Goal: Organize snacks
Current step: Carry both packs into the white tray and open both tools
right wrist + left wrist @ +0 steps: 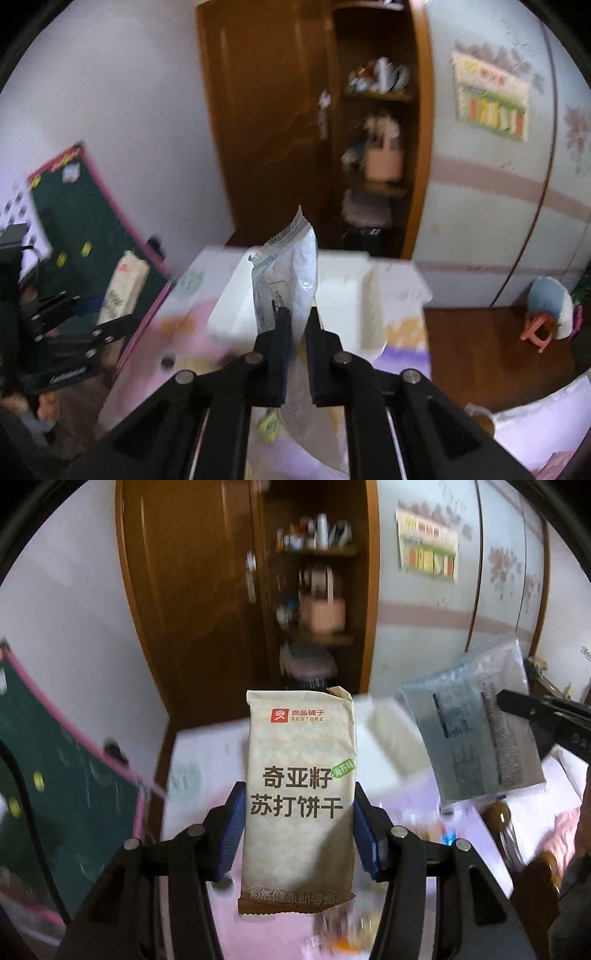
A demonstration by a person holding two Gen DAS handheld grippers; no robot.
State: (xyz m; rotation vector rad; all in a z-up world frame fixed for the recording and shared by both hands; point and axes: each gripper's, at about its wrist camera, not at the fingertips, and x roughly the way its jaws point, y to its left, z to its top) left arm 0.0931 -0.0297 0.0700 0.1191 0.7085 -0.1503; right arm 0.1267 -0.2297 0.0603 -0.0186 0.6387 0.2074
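Observation:
My left gripper (298, 794) is shut on a beige cracker packet (299, 738), upright in the air, with the blue pads (232, 823) pressing its two long sides. In the right wrist view my right gripper (298, 314) is shut on a thin silvery white packet (295, 266), seen edge-on and lifted over the table. The left wrist view shows that packet (469, 738) flat-on at the right, in the right gripper's black fingers (517, 705). At the left of the right wrist view is the left gripper (107, 314) with the beige packet (125, 280).
A white open box (354, 295) stands on the table's pink patterned cloth (147, 354), behind both packets. Small loose snacks (343, 938) lie blurred below. A green board with a pink frame (66, 757) leans at the left. Behind is a brown cabinet (376, 147) with cluttered shelves.

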